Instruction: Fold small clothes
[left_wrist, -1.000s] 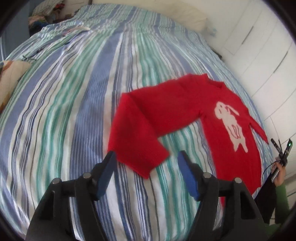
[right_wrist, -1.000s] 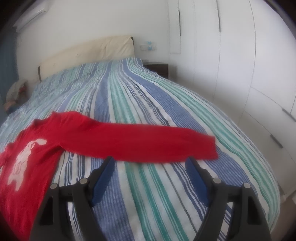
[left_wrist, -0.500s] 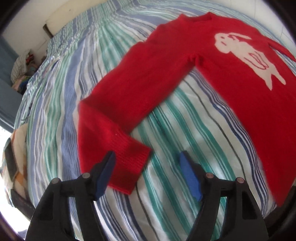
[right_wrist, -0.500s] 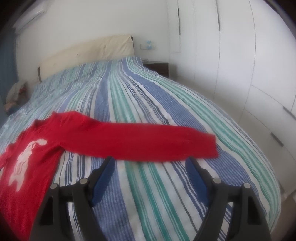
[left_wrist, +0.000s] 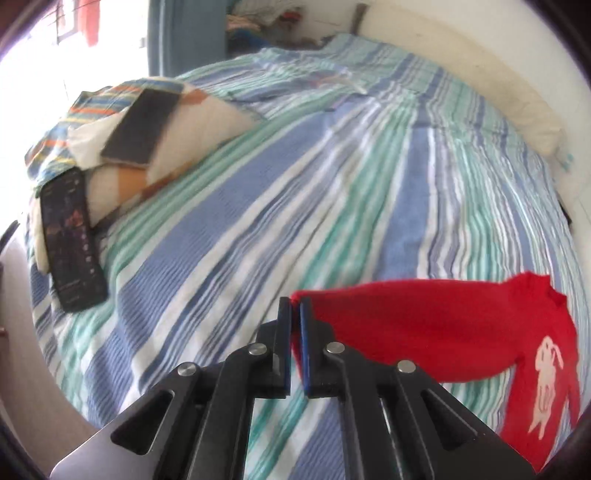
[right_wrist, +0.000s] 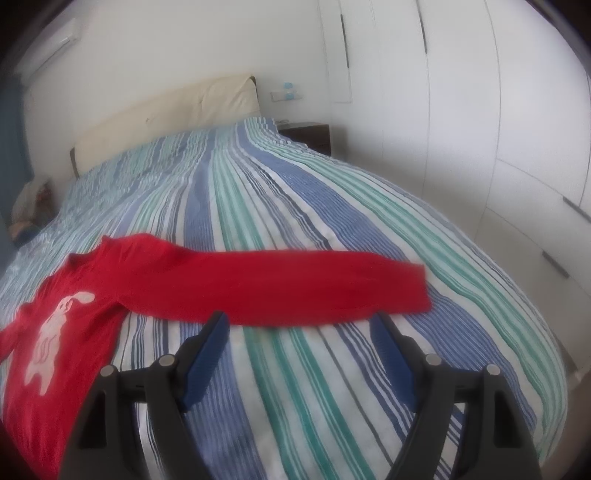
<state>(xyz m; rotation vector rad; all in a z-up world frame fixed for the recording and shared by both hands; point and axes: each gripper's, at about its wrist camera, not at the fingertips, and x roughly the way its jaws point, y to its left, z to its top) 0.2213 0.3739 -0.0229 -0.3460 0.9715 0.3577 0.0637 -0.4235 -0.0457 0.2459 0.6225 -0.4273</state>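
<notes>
A small red sweater (left_wrist: 443, 328) with a white rabbit print (left_wrist: 546, 373) lies on the striped bedspread (left_wrist: 295, 221). My left gripper (left_wrist: 294, 306) is shut on the cuff of one sleeve, which stretches from the jaws to the right toward the body. In the right wrist view the sweater (right_wrist: 110, 291) lies at the left with its other sleeve (right_wrist: 314, 291) stretched flat to the right. My right gripper (right_wrist: 299, 325) is open and empty, just in front of that sleeve's middle.
A pillow (left_wrist: 155, 147) with a dark tablet (left_wrist: 140, 125) and a phone (left_wrist: 70, 236) lies at the bed's left edge. A cream headboard (right_wrist: 166, 122), a dark nightstand (right_wrist: 306, 134) and white wardrobes (right_wrist: 480, 110) surround the bed.
My left gripper has closed on the sleeve cuff and swung to face across the bed toward the pillow. My right gripper has stayed open in front of the other sleeve.
</notes>
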